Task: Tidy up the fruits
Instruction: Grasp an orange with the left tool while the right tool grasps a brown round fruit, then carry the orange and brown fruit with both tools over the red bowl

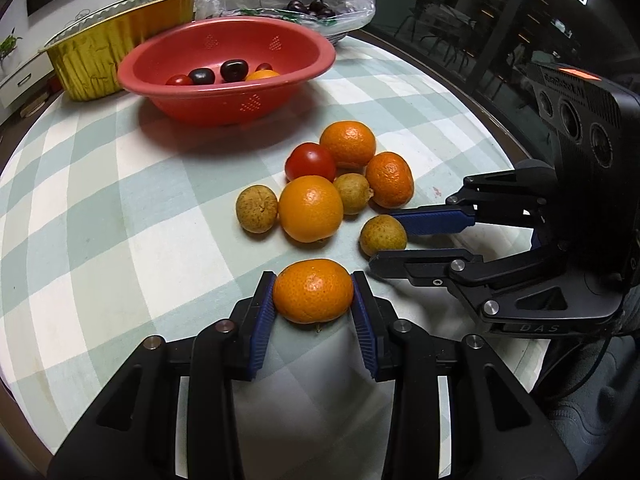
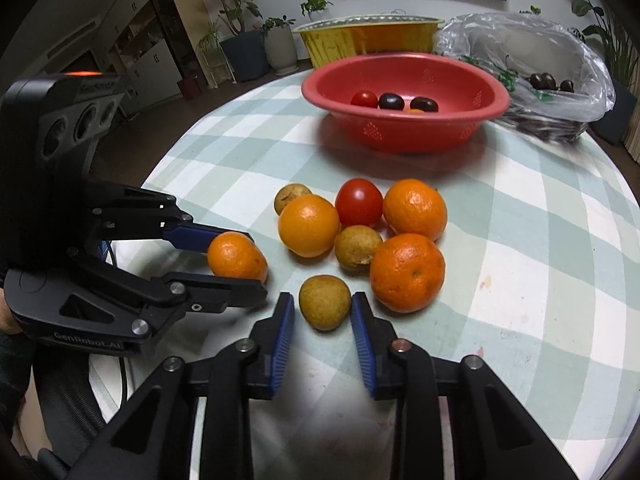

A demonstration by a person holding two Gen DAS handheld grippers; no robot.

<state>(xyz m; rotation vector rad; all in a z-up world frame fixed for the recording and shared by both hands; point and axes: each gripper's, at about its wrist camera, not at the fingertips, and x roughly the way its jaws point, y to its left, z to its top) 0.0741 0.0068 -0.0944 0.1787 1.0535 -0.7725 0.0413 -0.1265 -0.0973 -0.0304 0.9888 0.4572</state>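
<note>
**Gripping fruit near the table's front edge**

Left wrist: our left gripper (image 1: 313,294) pinches a dimpled mandarin (image 1: 313,290).

Right wrist: our right gripper (image 2: 323,308) brackets a speckled longan (image 2: 324,301), pads nearly touching. We count four mandarins, three longans, one tomato (image 2: 359,202).

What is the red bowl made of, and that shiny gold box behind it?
The red bowl looks like plastic: smooth, slightly glossy, with tiny drain holes punched in patterns through its wall, like a colander. The gold box looks like thin metal foil, probably aluminium: its sides are crinkled and pleated, mirror-shiny, and its rolled rim is silvery. Neither can be told for sure from looks alone.
</note>
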